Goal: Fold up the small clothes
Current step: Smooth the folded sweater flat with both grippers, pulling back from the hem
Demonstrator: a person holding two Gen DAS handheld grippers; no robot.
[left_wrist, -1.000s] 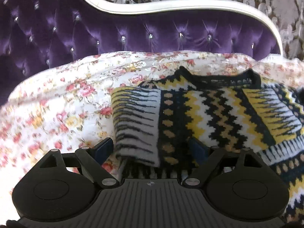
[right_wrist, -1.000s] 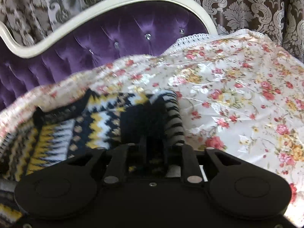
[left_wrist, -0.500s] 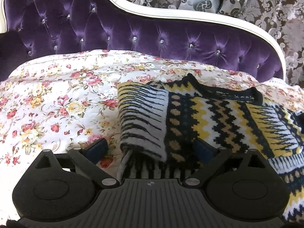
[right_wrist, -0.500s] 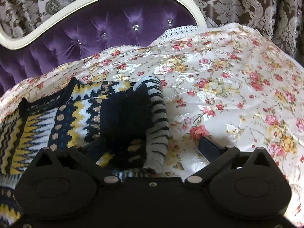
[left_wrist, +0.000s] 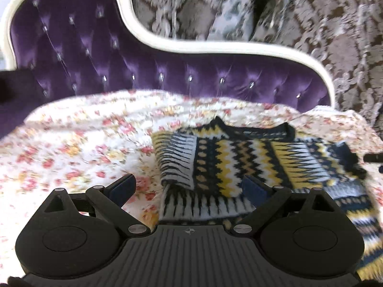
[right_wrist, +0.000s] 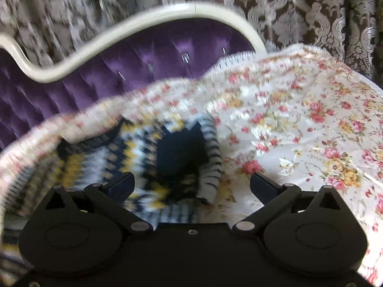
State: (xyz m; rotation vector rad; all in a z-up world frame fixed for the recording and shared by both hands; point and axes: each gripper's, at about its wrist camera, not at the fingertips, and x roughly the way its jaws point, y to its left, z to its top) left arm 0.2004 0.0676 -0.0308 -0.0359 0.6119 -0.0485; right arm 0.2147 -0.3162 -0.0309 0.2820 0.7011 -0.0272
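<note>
We have the yellow, white and navy zigzag-knit sweater (left_wrist: pixel 251 165) lying flat on the floral quilted bedspread (left_wrist: pixel 79 153), in front of the purple tufted headboard with its cream frame (left_wrist: pixel 167 76). Both sleeves look folded in over the body: one striped sleeve (left_wrist: pixel 177 165) lies across the knit's left side in the left view, the other (right_wrist: pixel 210 157) along its right edge in the right view, which is blurred.

Our left claw (left_wrist: pixel 189 186) hangs spread wide just above the sweater's near part, pinching nothing. Our right claw (right_wrist: pixel 191 184) is likewise spread and empty, straddling the folded sleeve's end.

We judge the sleeve folds done and the body fold next. That calls for each claw to drop to the hem nearest us, pinch both layers at the corners, and carry them up toward the dark collar (left_wrist: pixel 258 131), keeping the sleeves tucked inside.
</note>
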